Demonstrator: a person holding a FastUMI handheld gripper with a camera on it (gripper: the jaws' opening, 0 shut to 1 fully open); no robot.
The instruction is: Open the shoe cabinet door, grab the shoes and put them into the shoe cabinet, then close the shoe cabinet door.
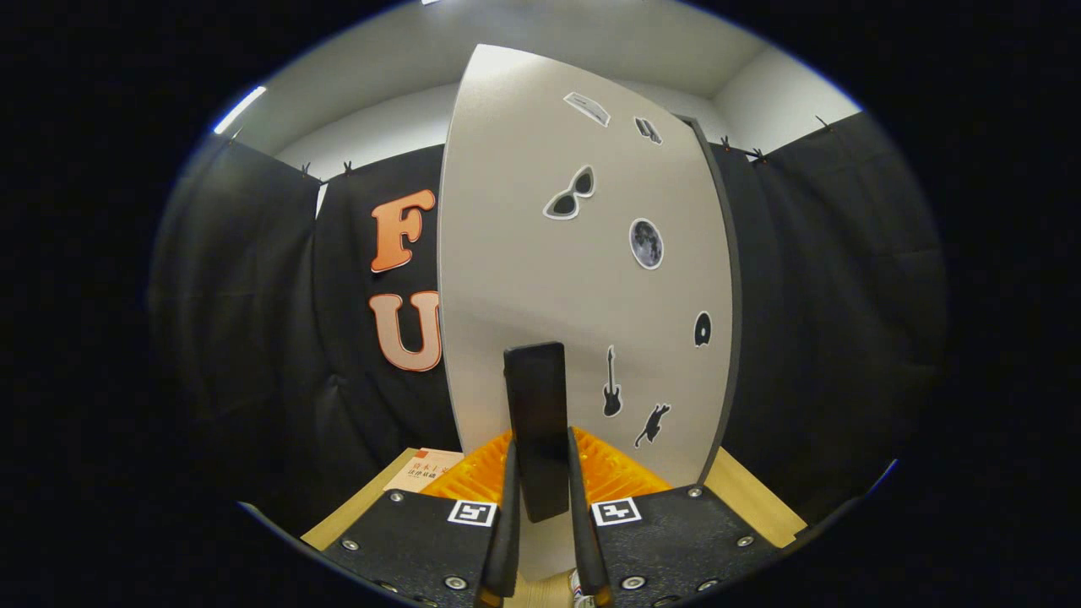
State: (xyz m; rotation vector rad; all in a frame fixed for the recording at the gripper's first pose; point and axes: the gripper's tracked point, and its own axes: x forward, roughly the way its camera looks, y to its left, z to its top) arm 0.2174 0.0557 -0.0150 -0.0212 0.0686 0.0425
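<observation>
Black cloth walls hang under a white ceiling around a wooden tabletop (pixel 752 498). From its left: a booklet (pixel 422 473), then the hand-held gripper (pixel 540 481) pinching the dark handle (pixel 535 422) of the sticker-covered, grey shoe cabinet door (pixel 515 253).

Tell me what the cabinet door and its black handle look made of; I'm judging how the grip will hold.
The cabinet door looks like a laminated board with a matt pale grey face: flat, even, with a dark edge band and stickers lying smooth on it. The handle, between the fingers of the gripper, which press on it from both sides, is a smooth matt black bar, plastic or coated metal; I cannot tell which.
</observation>
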